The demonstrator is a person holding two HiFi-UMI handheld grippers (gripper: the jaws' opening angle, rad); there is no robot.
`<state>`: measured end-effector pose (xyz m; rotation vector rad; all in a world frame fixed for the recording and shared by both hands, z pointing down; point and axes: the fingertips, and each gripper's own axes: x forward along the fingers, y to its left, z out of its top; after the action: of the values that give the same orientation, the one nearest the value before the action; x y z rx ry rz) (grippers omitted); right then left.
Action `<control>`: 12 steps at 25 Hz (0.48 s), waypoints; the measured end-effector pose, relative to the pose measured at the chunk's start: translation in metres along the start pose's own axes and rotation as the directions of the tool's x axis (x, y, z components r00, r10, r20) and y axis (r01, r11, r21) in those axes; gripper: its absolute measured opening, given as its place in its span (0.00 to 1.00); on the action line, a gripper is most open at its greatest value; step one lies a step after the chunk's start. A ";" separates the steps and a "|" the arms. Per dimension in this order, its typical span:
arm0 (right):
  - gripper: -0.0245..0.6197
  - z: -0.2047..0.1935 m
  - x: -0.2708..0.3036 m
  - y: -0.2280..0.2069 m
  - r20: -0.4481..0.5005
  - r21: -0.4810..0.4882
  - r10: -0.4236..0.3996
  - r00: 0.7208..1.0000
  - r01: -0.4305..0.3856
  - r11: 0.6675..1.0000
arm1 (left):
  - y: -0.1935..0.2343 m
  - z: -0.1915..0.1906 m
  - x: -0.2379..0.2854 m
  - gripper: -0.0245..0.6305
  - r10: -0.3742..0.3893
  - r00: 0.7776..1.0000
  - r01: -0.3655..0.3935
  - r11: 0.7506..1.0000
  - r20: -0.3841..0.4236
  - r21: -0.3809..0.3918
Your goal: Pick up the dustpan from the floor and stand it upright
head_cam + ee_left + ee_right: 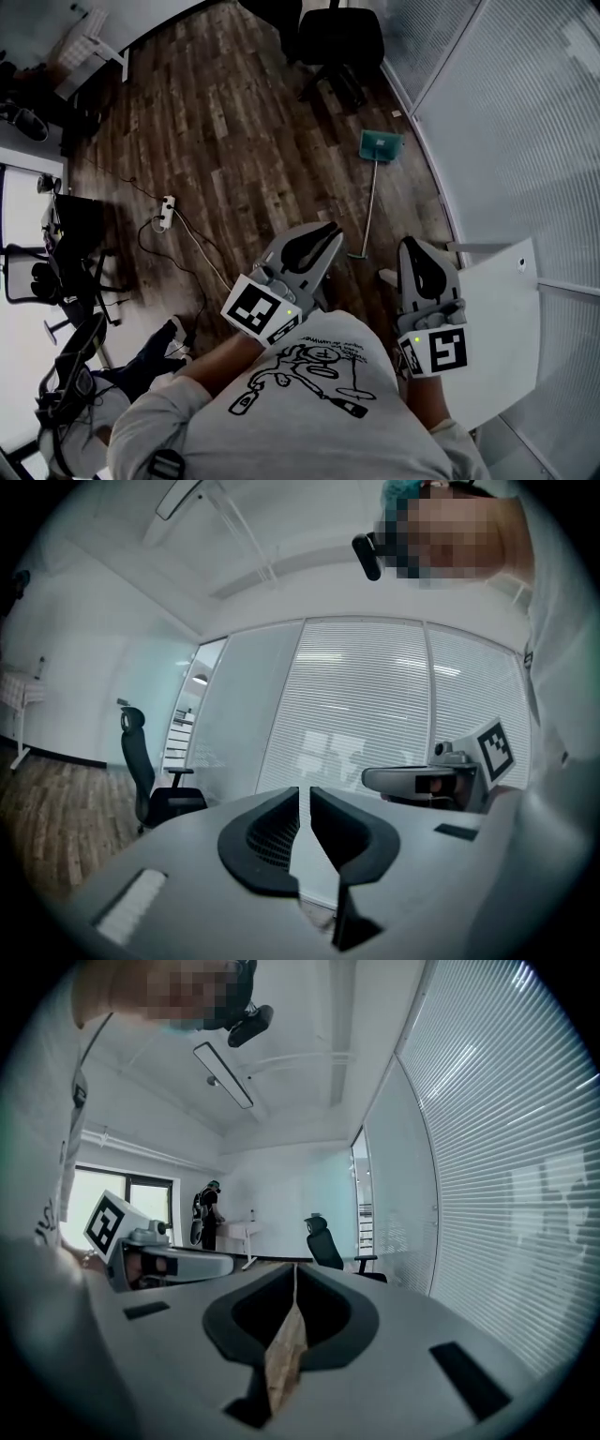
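Where the dustpan [380,145] lies: flat on floor [244,122], beside glass wall [506,122].
Left gripper [330,231]: slightly parted, empty.
Right gripper [411,247]: pressed together, empty.
Open room: bare boards between grippers and dustpan.

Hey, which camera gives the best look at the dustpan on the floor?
The head view. It shows the whole dustpan lying on the wood floor near the glass wall, teal pan far, long handle running toward the person. The left gripper view and right gripper view look across the room and show none of it.
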<state>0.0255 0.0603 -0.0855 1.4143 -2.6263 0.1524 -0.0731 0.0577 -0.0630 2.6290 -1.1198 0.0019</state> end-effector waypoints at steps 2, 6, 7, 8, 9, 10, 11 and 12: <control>0.05 0.005 0.028 -0.004 0.004 0.002 -0.008 1.000 0.008 1.000 | 0.025 0.006 0.009 0.08 -0.006 1.000 0.006 1.000 0.000 0.001; 0.05 0.005 0.060 0.002 0.006 -0.032 -0.020 1.000 0.021 0.999 | 0.058 0.008 0.014 0.08 -0.014 1.000 0.014 1.000 -0.002 0.007; 0.05 0.004 0.066 0.005 0.000 -0.041 -0.020 1.000 0.020 0.999 | 0.065 0.007 0.014 0.08 -0.013 1.000 0.013 1.000 -0.003 0.003; 0.05 0.003 0.072 0.008 -0.006 -0.041 -0.019 1.000 0.019 0.999 | 0.072 0.007 0.014 0.08 -0.011 1.000 0.011 1.000 -0.004 -0.004; 0.05 0.001 0.077 0.010 -0.013 -0.035 -0.018 1.000 0.017 0.999 | 0.079 0.006 0.014 0.08 -0.009 1.000 0.009 1.000 -0.005 -0.010; 0.05 0.000 0.082 0.012 -0.020 -0.027 -0.017 1.000 0.016 0.999 | 0.083 0.005 0.013 0.08 -0.008 1.000 0.008 1.000 -0.007 -0.017; 0.05 -0.002 0.085 0.013 -0.028 -0.022 -0.017 0.999 0.016 1.000 | 0.086 0.004 0.012 0.08 -0.009 1.000 0.009 1.000 -0.009 -0.024; 0.05 -0.003 0.087 0.014 -0.034 -0.020 -0.018 0.999 0.017 1.000 | 0.087 0.002 0.010 0.08 -0.011 1.000 0.010 0.999 -0.012 -0.030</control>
<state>-0.0331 -0.0029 -0.0670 1.4150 -2.5797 0.1468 -0.1279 -0.0078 -0.0417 2.6047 -1.0935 -0.0015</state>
